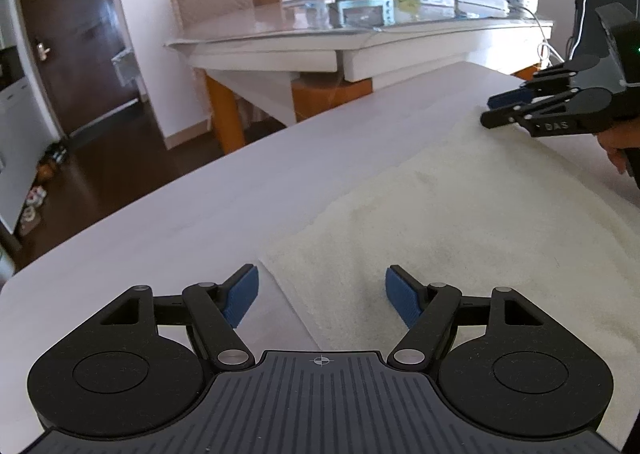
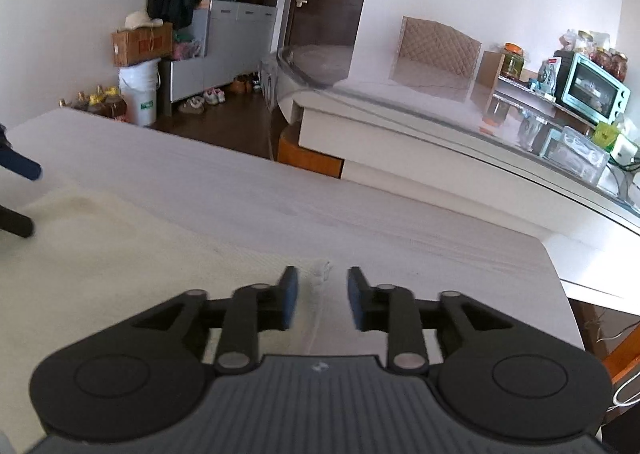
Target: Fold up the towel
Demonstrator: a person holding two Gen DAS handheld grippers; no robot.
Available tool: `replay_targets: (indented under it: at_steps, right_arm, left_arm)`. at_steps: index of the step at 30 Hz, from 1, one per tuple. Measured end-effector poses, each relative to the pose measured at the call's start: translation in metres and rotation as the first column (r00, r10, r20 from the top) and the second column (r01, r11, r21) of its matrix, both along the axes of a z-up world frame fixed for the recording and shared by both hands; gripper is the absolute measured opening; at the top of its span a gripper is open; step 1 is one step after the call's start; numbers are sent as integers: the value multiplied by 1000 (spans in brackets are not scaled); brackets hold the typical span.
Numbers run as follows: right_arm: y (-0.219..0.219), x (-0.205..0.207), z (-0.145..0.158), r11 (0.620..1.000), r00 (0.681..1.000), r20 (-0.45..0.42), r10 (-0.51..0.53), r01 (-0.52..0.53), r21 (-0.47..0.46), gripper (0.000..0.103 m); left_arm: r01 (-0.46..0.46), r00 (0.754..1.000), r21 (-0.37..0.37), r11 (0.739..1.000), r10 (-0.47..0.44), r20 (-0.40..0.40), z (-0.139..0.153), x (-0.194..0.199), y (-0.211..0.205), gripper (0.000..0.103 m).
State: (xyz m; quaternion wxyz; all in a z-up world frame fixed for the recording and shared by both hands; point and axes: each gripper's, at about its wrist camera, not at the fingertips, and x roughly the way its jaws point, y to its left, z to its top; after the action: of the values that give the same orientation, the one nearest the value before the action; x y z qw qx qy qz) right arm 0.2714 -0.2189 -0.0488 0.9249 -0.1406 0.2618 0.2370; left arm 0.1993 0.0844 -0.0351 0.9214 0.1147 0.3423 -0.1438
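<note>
A pale, faintly wood-grained surface (image 1: 168, 205) with a rounded corner fills the lower half of both frames. A cream towel (image 1: 460, 221) lies flat directly on it, spreading from the bottom centre to the right edge in the left wrist view, and across the lower left in the right wrist view (image 2: 100, 254).

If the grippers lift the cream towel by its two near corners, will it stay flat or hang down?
The towel will probably hang limp: it lies soft and fluffy on the white table, with no stiff edge. It looks thick, so perhaps slightly heavy. The corner between the open right gripper fingers is already puckered, so it should bunch easily. The left gripper is open too.
</note>
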Motion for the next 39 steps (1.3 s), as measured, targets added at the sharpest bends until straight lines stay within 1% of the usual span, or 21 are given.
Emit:
replay_targets:
  at_steps: [3, 6, 9, 12, 14, 15, 17, 19, 22, 26, 30, 31, 33, 37, 39]
  right_arm:
    - [-13, -24, 11, 999, 1000, -5, 31, -31, 34, 43]
    - [-24, -53, 17, 996, 997, -5, 80, -80, 47, 47]
    - [-36, -89, 21, 989, 991, -1, 134, -133, 62, 47]
    - [-47, -126, 27, 974, 976, 22, 218, -219, 52, 48]
    - [-52, -148, 29, 959, 959, 35, 282, -282, 15, 50]
    - [-55, -163, 29, 948, 947, 39, 320, -319, -24, 52]
    - [-59, -183, 25, 928, 930, 32, 366, -362, -88, 52]
    - [-61, -194, 20, 918, 925, 22, 379, -373, -134, 53]
    - [-62, -207, 10, 903, 925, 10, 381, -369, -219, 53]
    - [-57, -220, -5, 865, 916, 32, 399, -364, -346, 52]
    - [-45, -228, -21, 796, 892, 74, 446, -357, -489, 50]
    - [-44, -230, -24, 785, 888, 79, 453, -356, -507, 49]
    - [-41, -232, -28, 776, 881, 88, 465, -358, -520, 44]
    - [-42, -232, -24, 790, 879, 108, 464, -355, -500, 40]
    - [-43, -230, -22, 791, 877, 109, 468, -361, -494, 33]
  left_arm:
    - [-35, 999, 22, 999, 35, 1, 0, -2, 3, 77]
    - [-59, 998, 69, 996, 59, 7, -6, -2, 4, 79]
    - [-88, 996, 36, 995, 88, 7, -3, -6, 10, 79]
    - [-72, 997, 28, 997, 72, 29, 6, -22, 8, 79]
    - [-21, 999, 27, 999, 20, 40, 13, -42, 3, 79]
    - [-5, 999, 25, 1000, 4, 40, 15, -49, 1, 80]
    - [27, 999, 21, 999, -28, 41, 17, -60, -2, 81]
    - [70, 997, 19, 997, -70, 40, 18, -78, -6, 84]
    - [134, 990, 15, 991, -134, 39, 20, -105, -12, 84]
    - [140, 990, 21, 990, -141, 25, 15, -115, -18, 84]
    - [124, 992, 1, 992, -124, 13, 11, -118, -19, 85]
    - [119, 993, -5, 993, -119, 12, 11, -118, -19, 85]
    - [113, 993, -9, 994, -113, 15, 11, -119, -19, 85]
    - [105, 994, -15, 994, -105, 15, 11, -119, -20, 85]
    - [102, 995, -13, 995, -102, 18, 11, -122, -19, 85]
